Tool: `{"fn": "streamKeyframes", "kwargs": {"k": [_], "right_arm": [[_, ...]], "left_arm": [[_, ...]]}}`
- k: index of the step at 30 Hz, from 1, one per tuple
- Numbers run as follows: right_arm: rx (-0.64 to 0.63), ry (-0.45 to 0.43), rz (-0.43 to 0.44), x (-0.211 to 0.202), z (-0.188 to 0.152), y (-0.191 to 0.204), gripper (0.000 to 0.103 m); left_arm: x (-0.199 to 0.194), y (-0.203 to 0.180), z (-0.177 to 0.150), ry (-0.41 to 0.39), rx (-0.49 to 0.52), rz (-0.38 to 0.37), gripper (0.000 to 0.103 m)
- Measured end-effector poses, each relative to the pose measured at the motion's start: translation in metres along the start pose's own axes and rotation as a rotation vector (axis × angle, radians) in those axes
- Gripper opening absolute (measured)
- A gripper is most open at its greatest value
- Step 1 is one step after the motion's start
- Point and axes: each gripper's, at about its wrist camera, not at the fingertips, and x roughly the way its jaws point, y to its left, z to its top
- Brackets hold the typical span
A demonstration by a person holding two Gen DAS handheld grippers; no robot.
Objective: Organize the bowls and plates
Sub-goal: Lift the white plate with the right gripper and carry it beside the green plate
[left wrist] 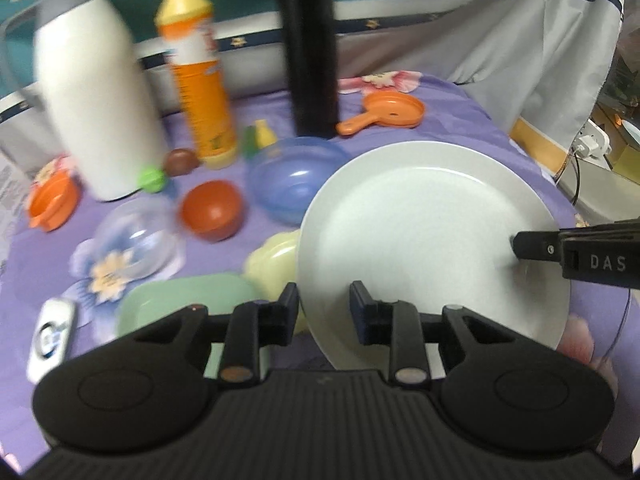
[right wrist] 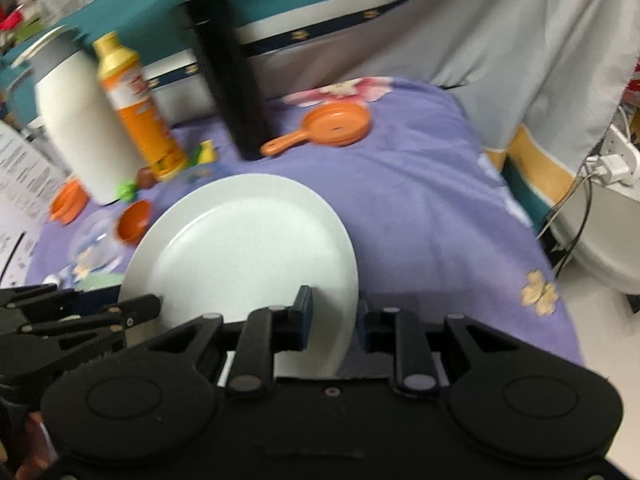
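Note:
A large white plate (left wrist: 424,236) is held tilted above the purple cloth by both grippers. My left gripper (left wrist: 325,304) straddles its near left rim, jaws on either side. My right gripper (right wrist: 333,312) straddles the plate (right wrist: 244,256) at its right rim; its finger also shows in the left wrist view (left wrist: 536,246). On the cloth lie a blue bowl (left wrist: 294,178), a red bowl (left wrist: 212,210), a clear bowl (left wrist: 138,240), a pale yellow bowl (left wrist: 272,264), a green plate (left wrist: 184,304) and an orange bowl (left wrist: 52,202).
A white jug (left wrist: 92,96), an orange bottle (left wrist: 196,68) and a tall black cylinder (left wrist: 310,48) stand at the back. An orange toy pan (left wrist: 388,112) lies behind the plate. The cloth's right edge (right wrist: 560,280) drops off toward cables.

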Motion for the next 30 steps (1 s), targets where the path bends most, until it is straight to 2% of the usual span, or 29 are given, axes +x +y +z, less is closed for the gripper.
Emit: {"fn": "streamKeyframes", "kwargs": {"k": [14, 23, 30], "right_arm": [[-0.121, 0.105, 0.123, -0.038, -0.065, 0.143, 0.024], [-0.211, 0.213, 0.206, -0.047, -0.113, 0.224, 0.024], [-0.289, 0.298, 0.235, -0.046, -0.143, 0.275, 0.024]], "left_arm": [[-0.081, 0.112, -0.087, 0.007, -0.064, 0.123, 0.027], [-0.111, 0.171, -0.140, 0.048, -0.113, 0.183, 0.028], [-0.115, 0.199, -0.169, 0.086, -0.145, 0.199, 0.028]]}}
